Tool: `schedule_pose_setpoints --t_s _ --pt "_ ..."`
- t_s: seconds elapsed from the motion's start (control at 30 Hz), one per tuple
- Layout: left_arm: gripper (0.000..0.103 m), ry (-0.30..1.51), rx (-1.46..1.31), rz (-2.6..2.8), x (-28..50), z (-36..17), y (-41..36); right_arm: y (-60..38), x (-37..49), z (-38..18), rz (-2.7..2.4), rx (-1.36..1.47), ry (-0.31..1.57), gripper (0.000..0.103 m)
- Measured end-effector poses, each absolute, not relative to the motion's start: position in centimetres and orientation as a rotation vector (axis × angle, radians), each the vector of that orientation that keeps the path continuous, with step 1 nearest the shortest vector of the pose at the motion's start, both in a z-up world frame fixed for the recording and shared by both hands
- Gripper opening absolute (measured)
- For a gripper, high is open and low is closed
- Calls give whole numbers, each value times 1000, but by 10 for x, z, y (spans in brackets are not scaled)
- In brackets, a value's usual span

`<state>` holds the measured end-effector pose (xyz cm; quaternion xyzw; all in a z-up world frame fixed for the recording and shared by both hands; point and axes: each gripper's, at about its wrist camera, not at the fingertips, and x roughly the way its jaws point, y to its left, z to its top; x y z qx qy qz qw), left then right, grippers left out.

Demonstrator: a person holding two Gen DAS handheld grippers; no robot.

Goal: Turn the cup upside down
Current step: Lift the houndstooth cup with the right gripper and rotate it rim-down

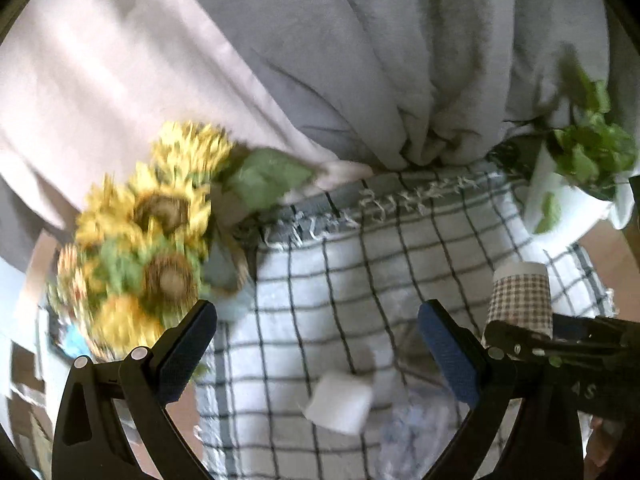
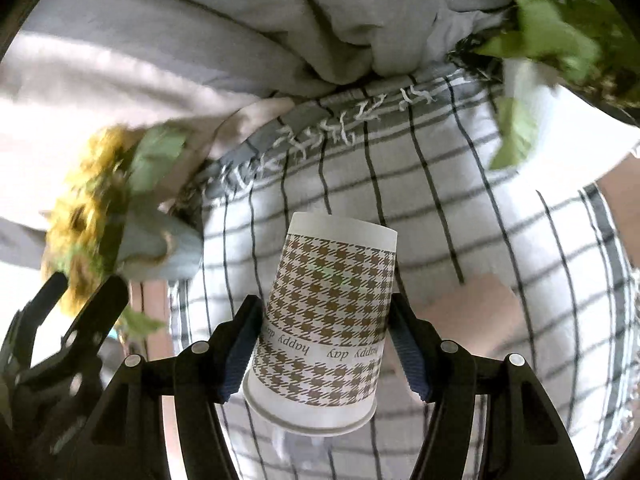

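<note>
A paper cup (image 2: 326, 324) with a brown houndstooth pattern and "happy day" lettering is held upside down, rim nearest the camera and base pointing away. My right gripper (image 2: 324, 344) is shut on its sides above the checked tablecloth (image 2: 460, 208). The cup (image 1: 520, 300) also shows at the right in the left wrist view, with the right gripper's black frame beneath it. My left gripper (image 1: 318, 338) is open and empty over the cloth, left of the cup.
A bunch of sunflowers (image 1: 148, 248) in a pale blue vase stands at the left. A green plant in a white pot (image 1: 576, 192) stands at the back right. A crumpled white tissue (image 1: 340, 402) lies on the cloth. Grey curtains (image 1: 320, 60) hang behind.
</note>
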<state>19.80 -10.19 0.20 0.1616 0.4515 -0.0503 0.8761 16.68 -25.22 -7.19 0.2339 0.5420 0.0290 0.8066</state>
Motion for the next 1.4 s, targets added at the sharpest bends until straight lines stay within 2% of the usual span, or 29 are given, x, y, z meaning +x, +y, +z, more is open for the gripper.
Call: schedule_pose_setpoints --t_s 0.37,0.83,1.2,1.27,1.4 --pt "103 1032 240 -48 106 -46 -64 -233 67 -85 107 400 1242 64" --pt "103 1316 189 26 42 -147 -27 -189 11 -164 146 201 1488 64" --pt "103 1351 202 44 33 -162 -25 -174 7 -191 166 98 1578 65" --pt "102 1351 191 47 33 -161 -23 -175 6 -192 159 97 1580 71" --pt "102 1355 185 27 30 -154 -22 -185 2 -174 132 142 1521 75"
